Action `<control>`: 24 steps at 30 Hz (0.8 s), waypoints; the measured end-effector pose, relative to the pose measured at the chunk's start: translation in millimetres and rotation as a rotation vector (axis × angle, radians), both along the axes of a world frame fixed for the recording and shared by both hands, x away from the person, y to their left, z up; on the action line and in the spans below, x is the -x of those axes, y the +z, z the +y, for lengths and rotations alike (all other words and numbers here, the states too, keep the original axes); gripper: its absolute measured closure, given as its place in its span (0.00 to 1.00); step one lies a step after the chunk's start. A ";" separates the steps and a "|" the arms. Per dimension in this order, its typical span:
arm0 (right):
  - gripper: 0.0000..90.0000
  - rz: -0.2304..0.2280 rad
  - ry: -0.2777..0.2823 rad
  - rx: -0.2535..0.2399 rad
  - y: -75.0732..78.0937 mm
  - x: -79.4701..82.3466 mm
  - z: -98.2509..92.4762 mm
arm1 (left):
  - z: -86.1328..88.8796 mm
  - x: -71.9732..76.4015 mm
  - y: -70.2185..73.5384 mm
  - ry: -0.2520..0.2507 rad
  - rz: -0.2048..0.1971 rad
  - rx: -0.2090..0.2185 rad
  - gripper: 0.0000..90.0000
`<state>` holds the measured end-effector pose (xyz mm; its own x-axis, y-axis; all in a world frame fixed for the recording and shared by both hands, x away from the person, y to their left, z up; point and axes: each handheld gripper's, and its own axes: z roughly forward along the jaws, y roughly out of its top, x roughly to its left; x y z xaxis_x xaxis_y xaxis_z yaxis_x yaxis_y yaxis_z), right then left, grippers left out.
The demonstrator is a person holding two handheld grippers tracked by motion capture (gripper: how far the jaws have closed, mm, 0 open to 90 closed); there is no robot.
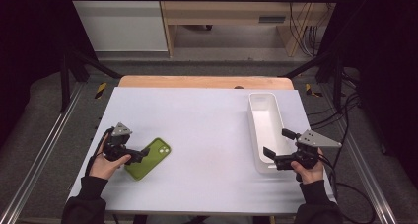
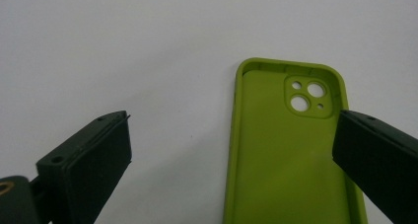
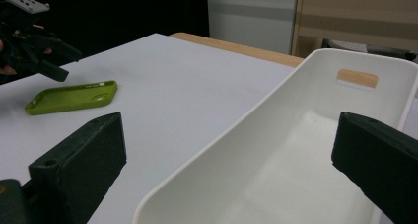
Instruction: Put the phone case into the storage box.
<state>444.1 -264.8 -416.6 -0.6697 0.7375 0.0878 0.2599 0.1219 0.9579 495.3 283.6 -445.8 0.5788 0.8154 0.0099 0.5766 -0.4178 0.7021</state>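
Green phone case [image 1: 148, 159] lies hollow side up on the table [image 1: 207, 120], long axis running away from the left gripper [image 1: 134, 154], whose fingers gape wide astride its near end. Right gripper [image 1: 279, 147], fingers also wide, straddles the near wall of the empty white bin [image 1: 260, 101], well apart from the case; judged nearer, the left hand should grasp.

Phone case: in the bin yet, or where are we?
Not yet. Nothing looks done: the green phone case lies flat on the table and the white bin is empty. The left gripper is open around the case's edge; the right gripper is open at the bin. Grasp and transfer probably remain.

Black tools [image 1: 132, 154], grey plates, dark sleeves [image 1: 86, 199].
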 end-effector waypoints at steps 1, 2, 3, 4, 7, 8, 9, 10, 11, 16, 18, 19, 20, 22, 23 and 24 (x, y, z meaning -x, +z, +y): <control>0.00 0.000 0.000 0.000 0.0 0.0 0.1 | -0.1 0.0 -1.1 0.003 0.002 -0.006 0.02; 0.00 0.001 0.000 -0.001 0.0 0.1 0.2 | -0.2 0.1 -2.3 0.006 0.004 -0.010 0.03; 0.00 0.001 0.000 0.000 0.0 0.1 0.2 | -0.2 0.1 -2.3 0.006 0.004 -0.010 0.03; 0.00 0.001 0.000 -0.001 0.0 0.1 0.2 | -0.5 -0.3 -4.4 0.006 0.015 -0.025 0.03; 0.00 -0.001 -0.001 -0.001 0.1 0.1 -0.2 | -1.1 -0.8 -6.1 0.004 0.027 -0.038 0.05; 0.00 -0.001 -0.001 -0.001 0.2 0.2 -0.2 | -1.3 -0.9 -6.4 0.006 0.029 -0.040 0.05; 0.00 0.001 0.000 -0.002 0.2 0.2 -0.2 | -1.4 -1.1 -6.7 0.007 0.030 -0.044 0.06; 0.00 0.000 0.000 -0.001 0.1 0.1 -0.1 | -1.4 -1.2 -7.2 0.009 0.032 -0.045 0.07; 0.00 0.000 0.000 0.000 0.0 0.1 0.0 | -1.2 -1.2 -7.6 0.011 0.032 -0.049 0.08; 0.00 0.000 0.000 -0.001 0.1 0.1 -0.1 | 1.0 -1.4 -10.4 0.027 0.042 -0.049 0.15; 0.00 -0.001 0.000 -0.001 0.1 0.1 -0.2 | 1.3 -1.2 -10.8 0.031 0.044 -0.054 0.18; 0.00 -0.001 0.000 -0.001 0.1 0.1 -0.2 | 1.2 -1.1 -10.9 0.031 0.045 -0.055 0.20; 0.00 -0.001 -0.001 -0.001 0.1 0.1 -0.2 | 1.1 -0.9 -11.0 0.030 0.047 -0.053 0.22; 0.00 -0.001 0.000 -0.001 0.1 0.1 -0.2 | 0.6 -0.7 -11.1 0.027 0.052 -0.059 0.26; 0.00 -0.001 0.000 -0.001 0.1 0.1 -0.2 | 0.3 -0.6 -11.3 0.024 0.055 -0.059 0.29; 0.00 -0.001 0.000 -0.001 0.1 0.1 -0.2 | 0.3 -0.6 -11.3 0.024 0.055 -0.059 0.31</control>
